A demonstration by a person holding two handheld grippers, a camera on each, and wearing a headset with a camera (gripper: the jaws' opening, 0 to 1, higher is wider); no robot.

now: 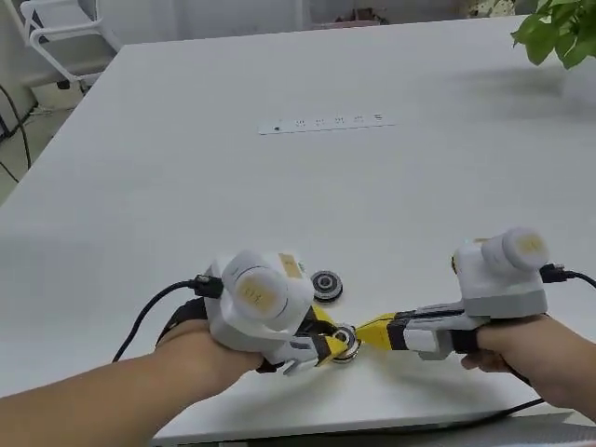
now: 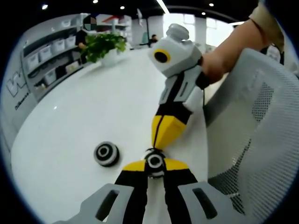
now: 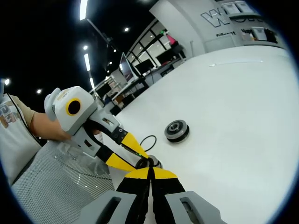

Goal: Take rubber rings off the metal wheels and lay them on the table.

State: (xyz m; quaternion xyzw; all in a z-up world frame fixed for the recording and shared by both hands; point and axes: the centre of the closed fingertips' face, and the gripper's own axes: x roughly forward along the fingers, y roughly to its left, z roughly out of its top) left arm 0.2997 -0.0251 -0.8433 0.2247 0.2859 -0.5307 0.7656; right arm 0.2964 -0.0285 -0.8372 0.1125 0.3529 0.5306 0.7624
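While my left gripper [image 2: 154, 165] squeezes a metal wheel [image 2: 154, 160], my right gripper [image 3: 149, 169] touches it, fingers pinched together. A second wheel [image 1: 326, 285] lies near.

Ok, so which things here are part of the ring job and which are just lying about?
Job: left gripper, right gripper, held wheel, second wheel on the table.
Lying about: socket strip, plant, mesh chair.

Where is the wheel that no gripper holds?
In the head view the free wheel lies on the table, just beyond the left gripper.
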